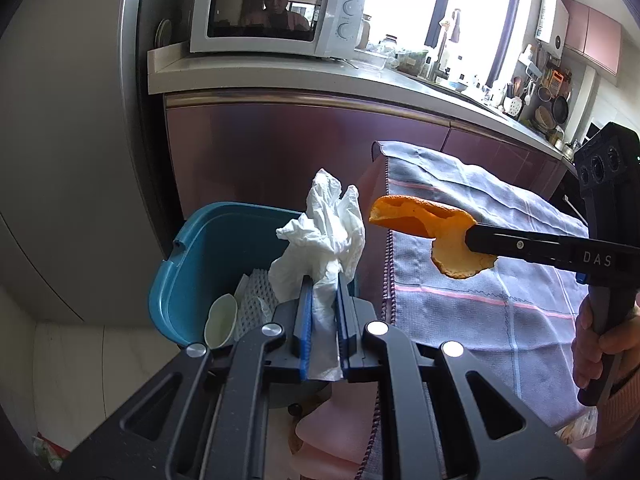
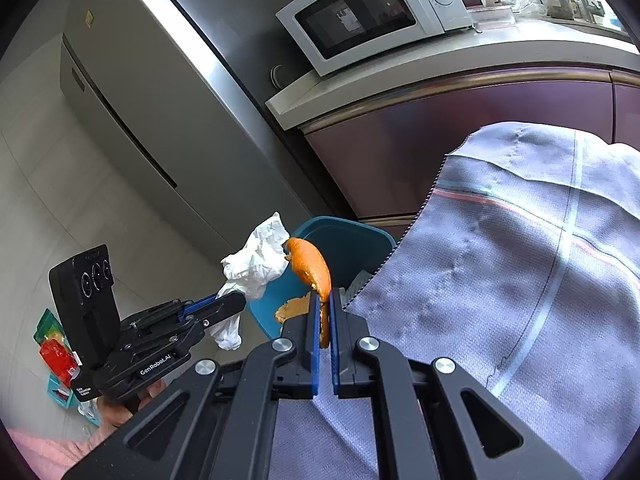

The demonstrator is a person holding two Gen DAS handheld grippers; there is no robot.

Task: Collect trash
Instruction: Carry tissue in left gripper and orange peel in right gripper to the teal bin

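Observation:
My left gripper (image 1: 323,280) is shut on a crumpled white tissue (image 1: 320,232), held just over the near rim of a teal bin (image 1: 188,264). In the right wrist view the same tissue (image 2: 256,260) sticks up from the left gripper (image 2: 236,300) beside the bin (image 2: 348,244). My right gripper (image 2: 325,294) is shut on a piece of orange peel (image 2: 310,266). From the left it shows as black fingers (image 1: 500,240) gripping the peel (image 1: 420,216), to the right of the tissue and over the edge of the table. The bin holds a white spoon (image 1: 220,320) and white foam netting (image 1: 256,300).
A table under a grey-blue checked cloth (image 1: 480,280) (image 2: 520,280) stands right of the bin. Behind are purple cabinets (image 1: 300,152), a counter with a white microwave (image 1: 272,12) and a steel fridge (image 2: 160,120). Colourful packets (image 2: 56,352) lie on the floor at left. A pink stool (image 1: 336,440) stands below.

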